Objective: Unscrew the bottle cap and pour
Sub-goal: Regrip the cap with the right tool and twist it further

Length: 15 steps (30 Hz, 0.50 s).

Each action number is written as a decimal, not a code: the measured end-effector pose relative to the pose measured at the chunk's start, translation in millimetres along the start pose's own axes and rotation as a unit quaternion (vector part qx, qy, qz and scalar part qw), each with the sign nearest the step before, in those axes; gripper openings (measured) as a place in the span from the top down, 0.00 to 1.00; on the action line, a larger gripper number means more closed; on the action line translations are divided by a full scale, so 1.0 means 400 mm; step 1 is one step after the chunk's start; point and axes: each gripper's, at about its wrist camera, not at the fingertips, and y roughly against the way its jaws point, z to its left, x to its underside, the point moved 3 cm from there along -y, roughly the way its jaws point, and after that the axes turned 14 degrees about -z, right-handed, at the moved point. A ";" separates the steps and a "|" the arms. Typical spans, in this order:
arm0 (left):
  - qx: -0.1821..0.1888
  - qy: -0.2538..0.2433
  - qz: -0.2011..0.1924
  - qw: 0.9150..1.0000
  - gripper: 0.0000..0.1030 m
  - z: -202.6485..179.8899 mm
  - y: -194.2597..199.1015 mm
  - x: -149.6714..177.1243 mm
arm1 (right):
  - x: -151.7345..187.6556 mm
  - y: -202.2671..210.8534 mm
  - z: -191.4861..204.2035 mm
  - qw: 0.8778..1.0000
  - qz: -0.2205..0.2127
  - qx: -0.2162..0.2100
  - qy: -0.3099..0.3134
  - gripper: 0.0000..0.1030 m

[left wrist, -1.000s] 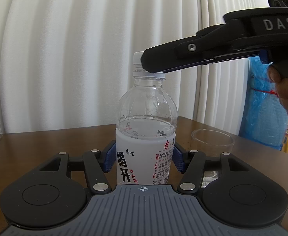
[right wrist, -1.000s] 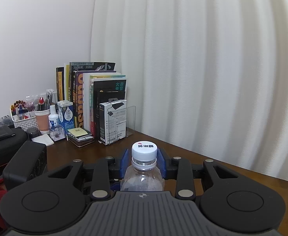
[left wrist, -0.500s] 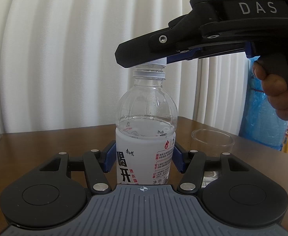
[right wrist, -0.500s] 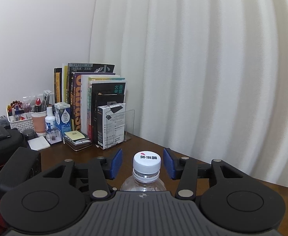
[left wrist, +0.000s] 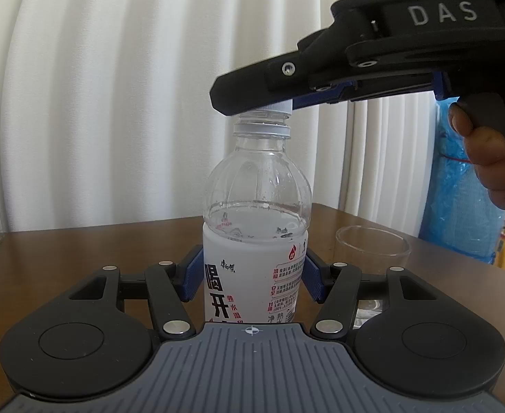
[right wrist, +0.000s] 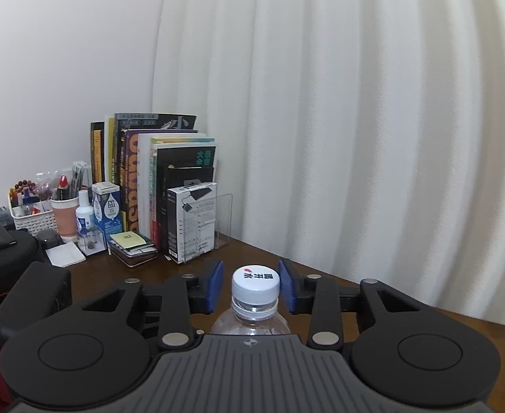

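Observation:
A clear water bottle (left wrist: 256,227) with a white label stands upright on the brown table (left wrist: 80,247). My left gripper (left wrist: 252,275) is shut on its labelled body, a blue pad pressing each side. The right gripper (right wrist: 252,285) reaches over the bottle top from the right, held by a hand (left wrist: 486,165). Its jaws are closing on the white cap (right wrist: 256,280), which sits between the blue pads (right wrist: 216,285) on the bottle neck. From the left wrist its black finger (left wrist: 252,86) hides most of the cap (left wrist: 276,107). A clear glass (left wrist: 373,251) stands right of the bottle.
Books (right wrist: 169,179) and small boxes stand at the table's back left beside a white basket (right wrist: 35,213) of pens and a black case (right wrist: 1,258). White curtains hang behind the table. A blue bag (left wrist: 466,189) stands beyond the right edge.
The right gripper's jaws opened wide around the cap half a second ago and have come back in against it. The bottle and left gripper have not moved.

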 end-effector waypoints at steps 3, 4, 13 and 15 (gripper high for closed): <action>0.000 0.000 0.000 1.000 0.43 -0.001 -0.002 0.001 | 0.003 0.001 -0.004 1.000 -0.002 0.004 -0.005 0.69; 0.000 0.000 0.000 1.000 0.43 -0.001 -0.002 0.002 | 0.004 0.002 -0.004 1.000 -0.003 0.006 -0.007 0.69; -0.001 0.001 0.001 1.000 0.43 0.014 -0.017 0.003 | 0.014 -0.003 0.027 0.998 -0.001 0.055 -0.007 0.69; -0.002 -0.001 0.001 1.000 0.43 0.013 -0.019 0.004 | 0.018 -0.002 0.036 0.998 -0.003 0.070 -0.007 0.69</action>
